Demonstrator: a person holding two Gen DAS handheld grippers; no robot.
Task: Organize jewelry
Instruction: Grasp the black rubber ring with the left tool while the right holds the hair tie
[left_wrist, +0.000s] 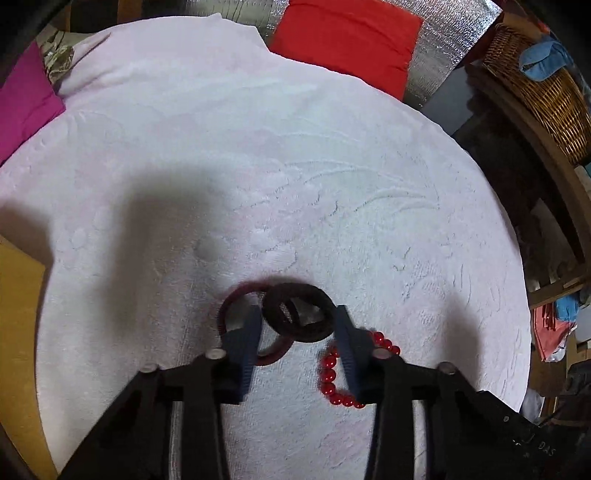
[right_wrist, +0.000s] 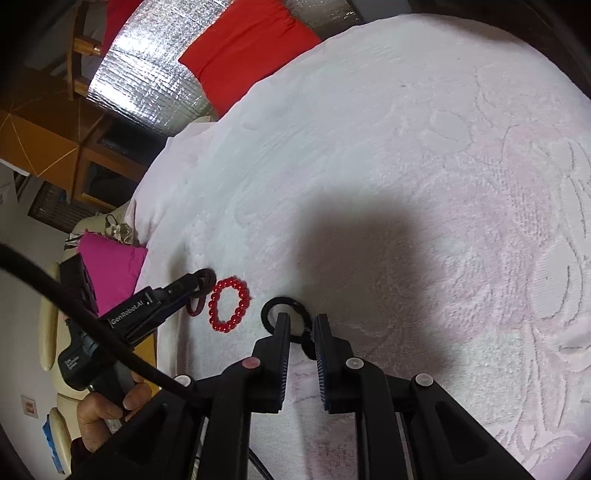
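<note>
Left gripper (left_wrist: 297, 314) sat nearest the lens, its jaws pinching the dark brown ring (left_wrist: 295, 289) from both sides; the ring looked fuzzy, soft and very light, so it would likely squash under the pads, and the outer band was the sensible place to take it; left of the jaws the maroon ring (left_wrist: 236, 295) lay partly under the left finger and overlapped by the brown one, so it might drag along; just right of the jaws lay the red bead bracelet (left_wrist: 328, 376), hard glossy beads, probably slippery and floppy on its string, best pinched across one strand; further right, the right gripper (right_wrist: 301, 319) had its jaws nearly pressed together on the near edge of the black ring (right_wrist: 267, 308), thin, limp, elastic-looking.

All the jewelry rested on a white embossed cloth (left_wrist: 258, 147), plush, likely to snag; a hand (right_wrist: 107, 413) held the left handle; beyond the jaws were a magenta cushion (left_wrist: 26, 99), a red cushion (left_wrist: 351, 37), silver foil sheeting (right_wrist: 147, 74) and, far right, a wicker basket (left_wrist: 535, 92); no jewelry box was visible.
</note>
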